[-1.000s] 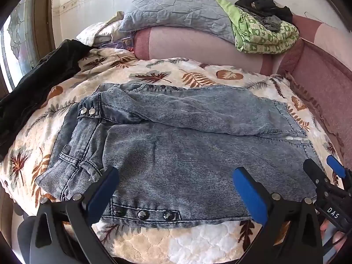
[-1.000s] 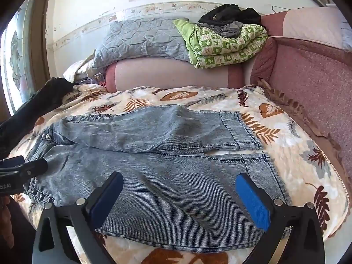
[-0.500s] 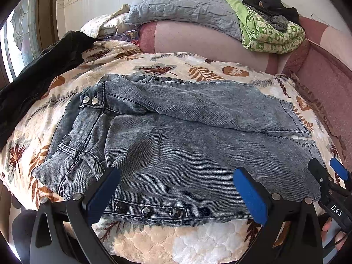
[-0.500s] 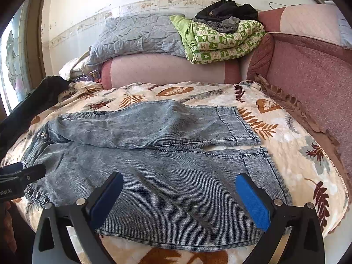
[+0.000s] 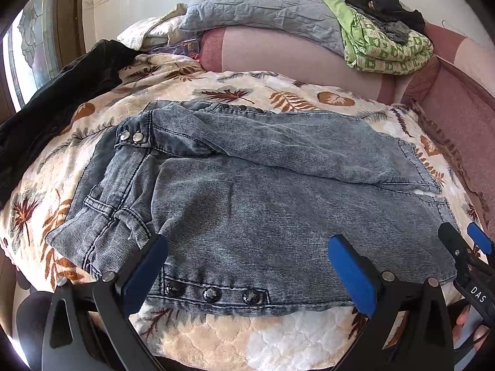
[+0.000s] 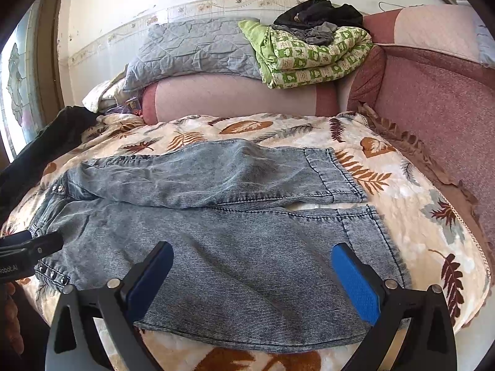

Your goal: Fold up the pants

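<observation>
Grey-blue denim pants lie spread flat on a leaf-print bedspread, waistband to the left, both legs running right. My left gripper hovers open over the near waist edge, by the row of dark buttons. My right gripper is open above the near leg of the pants, short of its hem. Neither holds cloth. In the left wrist view the right gripper's tip shows at the right edge; in the right wrist view the left gripper's tip shows at the left.
A black garment lies at the bed's left side. Behind the pants are a pink bolster, a grey quilted pillow and a green folded blanket with dark clothes on top. A pink padded wall borders the right.
Both cameras have tipped and risen slightly, so the pants sit a little lower and fuller in view. The pants have not moved and both grippers stay open.
</observation>
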`<action>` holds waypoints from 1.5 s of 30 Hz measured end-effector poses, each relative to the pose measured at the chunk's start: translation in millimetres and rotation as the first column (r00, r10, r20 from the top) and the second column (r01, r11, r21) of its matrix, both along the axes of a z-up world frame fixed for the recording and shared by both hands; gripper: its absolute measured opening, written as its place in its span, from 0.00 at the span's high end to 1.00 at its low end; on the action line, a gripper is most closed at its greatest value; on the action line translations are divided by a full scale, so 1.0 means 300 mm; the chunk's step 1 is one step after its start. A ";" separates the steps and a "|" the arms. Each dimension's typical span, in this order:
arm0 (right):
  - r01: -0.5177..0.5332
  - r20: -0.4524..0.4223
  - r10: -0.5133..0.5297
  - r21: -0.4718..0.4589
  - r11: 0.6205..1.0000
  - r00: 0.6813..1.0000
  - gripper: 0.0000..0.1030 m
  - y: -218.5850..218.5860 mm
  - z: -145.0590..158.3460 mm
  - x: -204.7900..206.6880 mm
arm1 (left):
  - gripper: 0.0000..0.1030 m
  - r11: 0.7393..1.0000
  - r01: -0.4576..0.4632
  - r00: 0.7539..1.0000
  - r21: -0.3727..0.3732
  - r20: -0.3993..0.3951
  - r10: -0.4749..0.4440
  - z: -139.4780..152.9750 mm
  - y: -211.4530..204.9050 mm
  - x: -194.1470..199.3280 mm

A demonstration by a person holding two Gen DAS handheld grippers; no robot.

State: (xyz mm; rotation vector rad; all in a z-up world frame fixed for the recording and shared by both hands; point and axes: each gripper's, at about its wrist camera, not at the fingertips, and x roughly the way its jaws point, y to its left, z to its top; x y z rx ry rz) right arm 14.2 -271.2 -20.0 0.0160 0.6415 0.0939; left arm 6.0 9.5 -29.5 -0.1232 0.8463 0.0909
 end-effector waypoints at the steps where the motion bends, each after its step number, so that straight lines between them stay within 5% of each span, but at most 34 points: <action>1: 0.000 0.001 0.000 0.003 1.000 1.000 0.00 -0.001 0.001 -0.001 | 0.00 1.000 0.001 1.000 0.003 0.000 -0.001 0.000 -0.002 0.000; 45: 0.003 -0.002 -0.003 0.006 1.000 1.000 0.00 -0.002 0.001 0.000 | 0.00 1.000 -0.007 1.000 0.005 -0.005 0.007 -0.013 0.008 -0.008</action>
